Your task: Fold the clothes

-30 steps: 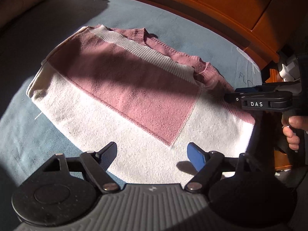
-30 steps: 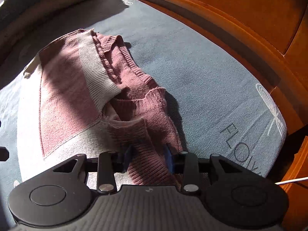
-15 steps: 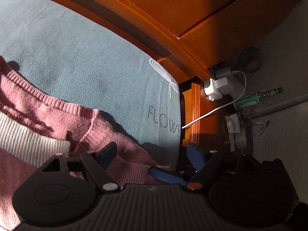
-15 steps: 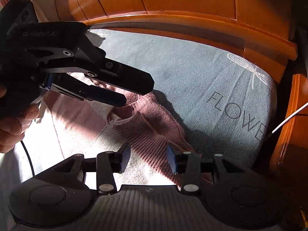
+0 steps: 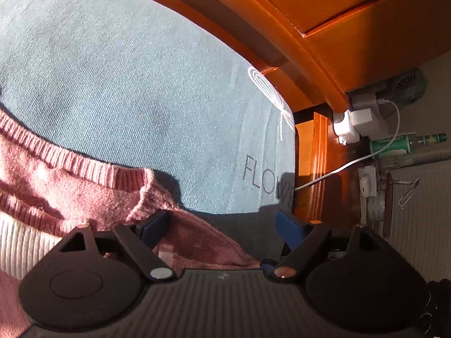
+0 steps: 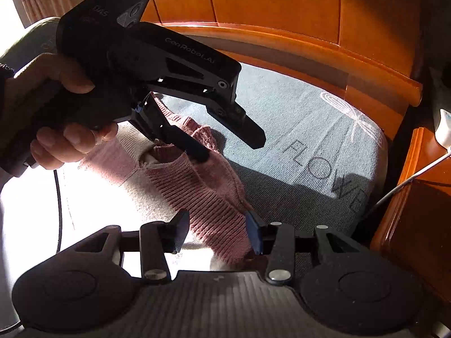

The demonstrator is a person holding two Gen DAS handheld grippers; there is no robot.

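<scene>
The pink and white sweater [image 6: 197, 194] lies flat on the bed [image 5: 141, 84], with its pink sleeve [image 6: 214, 219] near the bed's corner by the word FLOWER. A second ago the right claw [image 6: 218, 233] was pinching that sleeve. Now its jaws are opening, and the sleeve lies loose between them, so it looks let go. A second ago the left claw [image 5: 222, 225] looked over the whole sweater from the other side. It has swung across to the same sleeve and hangs just above it. It is spread wide with nothing pinched, and some pink knit sits between its fingers. In the right view, a hand [image 6: 53, 118] holds this left claw low over the sleeve. This looks like a hand-over. The left claw may take the sleeve next to fold it in. The wooden bed frame [image 5: 310, 42] curves behind.
</scene>
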